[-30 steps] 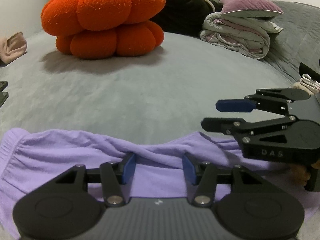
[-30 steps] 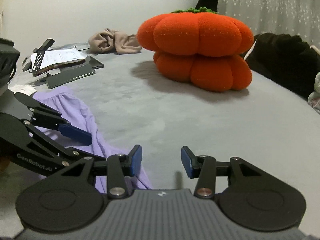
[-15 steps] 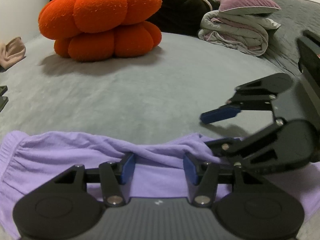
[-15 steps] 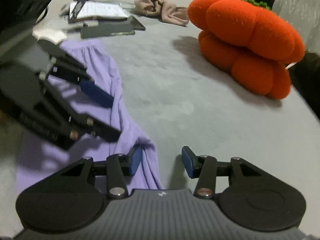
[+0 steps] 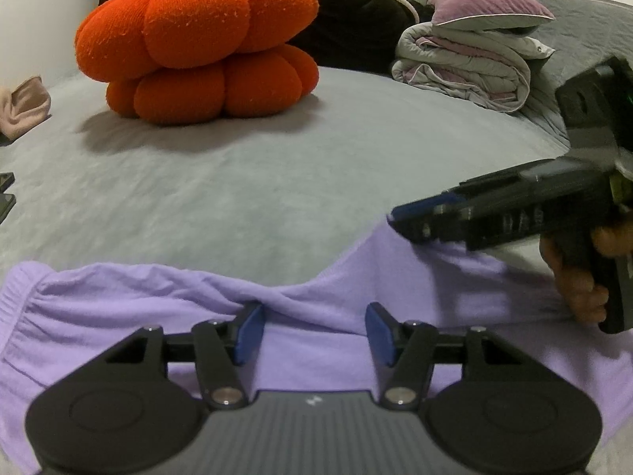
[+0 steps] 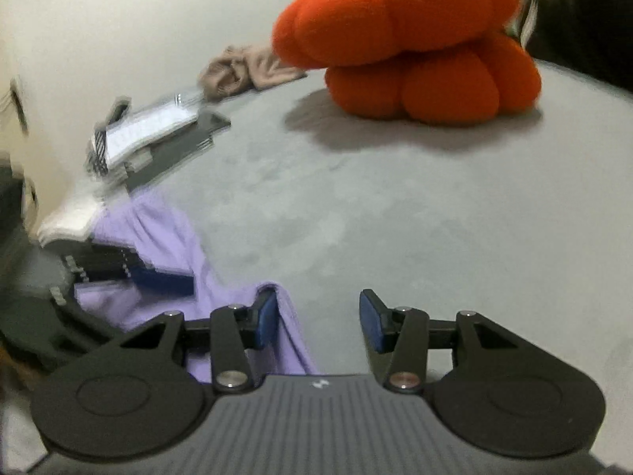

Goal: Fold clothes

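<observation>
A light purple garment [image 5: 316, 360] lies spread across the near part of the grey bed [image 5: 277, 182]. My left gripper [image 5: 312, 332] is open and low over the garment's middle, with wrinkled cloth between its blue pads. My right gripper [image 5: 419, 217], held by a hand [image 5: 577, 293], hovers over the garment's raised right corner. In the right wrist view the right gripper [image 6: 318, 320] is open, and the purple garment [image 6: 166, 237] has its corner fold just inside the left pad [image 6: 267, 318]. The left gripper [image 6: 158, 277] appears blurred at the left.
A large orange pumpkin cushion [image 5: 198, 43] sits at the back of the bed. Behind it are dark clothes [image 5: 352, 27], and to the right a folded grey quilt [image 5: 467, 71] under a mauve pillow [image 5: 490, 8]. A beige cloth [image 6: 245, 67] and papers on a dark board [image 6: 154, 134] lie at the left.
The right gripper has turned and dropped onto the garment's right corner, lifting that edge slightly. Its view swung left and is blurred by motion. The left gripper has stayed open over the cloth.
</observation>
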`<state>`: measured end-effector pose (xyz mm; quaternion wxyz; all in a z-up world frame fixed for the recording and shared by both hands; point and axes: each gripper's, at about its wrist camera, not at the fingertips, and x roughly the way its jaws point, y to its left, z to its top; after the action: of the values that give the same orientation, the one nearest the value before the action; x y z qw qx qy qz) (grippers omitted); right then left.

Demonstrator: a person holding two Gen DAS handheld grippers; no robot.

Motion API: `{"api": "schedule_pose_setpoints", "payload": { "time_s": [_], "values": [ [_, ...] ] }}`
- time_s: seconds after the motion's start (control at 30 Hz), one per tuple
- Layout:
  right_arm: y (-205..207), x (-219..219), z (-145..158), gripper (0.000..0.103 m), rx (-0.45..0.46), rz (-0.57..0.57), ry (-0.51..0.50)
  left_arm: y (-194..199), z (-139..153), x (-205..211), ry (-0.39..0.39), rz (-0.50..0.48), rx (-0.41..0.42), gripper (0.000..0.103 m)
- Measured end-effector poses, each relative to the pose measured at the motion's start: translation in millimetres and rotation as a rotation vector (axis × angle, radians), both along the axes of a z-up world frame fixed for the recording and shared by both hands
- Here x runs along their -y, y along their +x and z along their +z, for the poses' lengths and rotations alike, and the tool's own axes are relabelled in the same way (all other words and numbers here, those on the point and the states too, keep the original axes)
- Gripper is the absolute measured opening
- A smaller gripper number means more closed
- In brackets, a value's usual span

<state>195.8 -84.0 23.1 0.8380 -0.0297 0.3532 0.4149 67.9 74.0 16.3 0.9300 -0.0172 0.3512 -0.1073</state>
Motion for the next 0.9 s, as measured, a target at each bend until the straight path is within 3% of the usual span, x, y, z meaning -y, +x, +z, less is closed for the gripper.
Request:
{"api": "schedule_pose_setpoints", "payload": {
  "time_s": [0.23, 0.4, 0.63, 0.8, 0.9],
  "values": [
    [17.6, 5.1, -0.2, 0.048, -0.084, -0.04, 0.03, -0.3, 0.4, 1.3, 0.004, -0.004, 0.002, 0.062],
    [21.6, 7.5, 2.6, 0.048, -0.06, -0.042, 0.013, -1.0, 2.6, 2.2, -0.003, -0.006, 0.007, 0.064],
    [27.0, 14.2, -3.5, 0.048, -0.096, -0.094, 0.052, -1.8, 3.8, 2.7, 0.001, -0.002, 0.003, 0.064],
    [26.1, 11.7, -0.9, 0.048, -0.052, -0.077, -0.011, -0.8, 4.0, 0.0, 0.014, 0.015, -0.005, 0.064],
    [24.2, 9.6, 2.2, 0.057, -0.009, -0.069, -0.053, 0.2, 3.7, -1.5, 0.02, 0.02, -0.009, 0.064]
  ]
}}
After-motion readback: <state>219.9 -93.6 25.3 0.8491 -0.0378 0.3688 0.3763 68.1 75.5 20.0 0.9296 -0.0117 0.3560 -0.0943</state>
